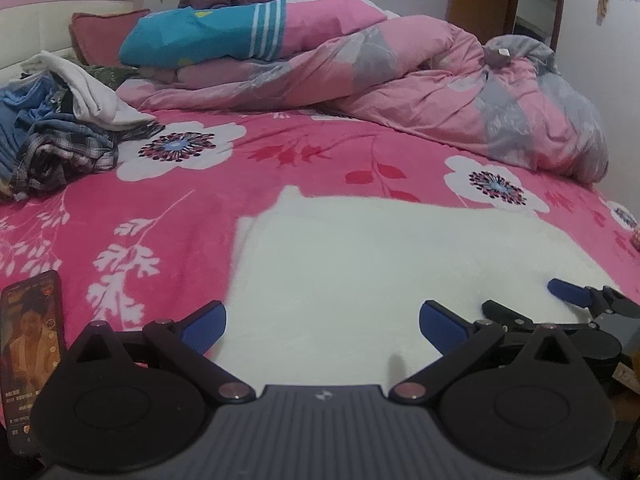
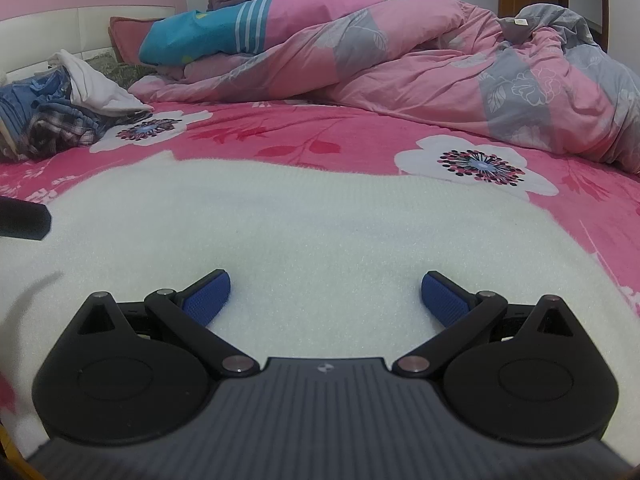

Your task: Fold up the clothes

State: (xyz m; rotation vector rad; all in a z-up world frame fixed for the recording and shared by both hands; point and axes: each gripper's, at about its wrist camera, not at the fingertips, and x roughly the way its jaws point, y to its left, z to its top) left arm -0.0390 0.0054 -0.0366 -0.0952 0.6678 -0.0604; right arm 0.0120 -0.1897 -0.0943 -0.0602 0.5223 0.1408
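The room light is soft and even, with weak shadows; the white garment (image 2: 320, 232) looks overexposed; fisheye bends the edges.

The right gripper (image 2: 326, 294) hovers low over a white knitted garment (image 2: 320, 224) with its blue pads (image 2: 210, 296) wide apart; the garment lies flat on the pink flowered bedsheet (image 2: 360, 140); a crumpled clothes pile (image 2: 60, 120) sits far left; a pink quilt (image 2: 440, 64) is behind.
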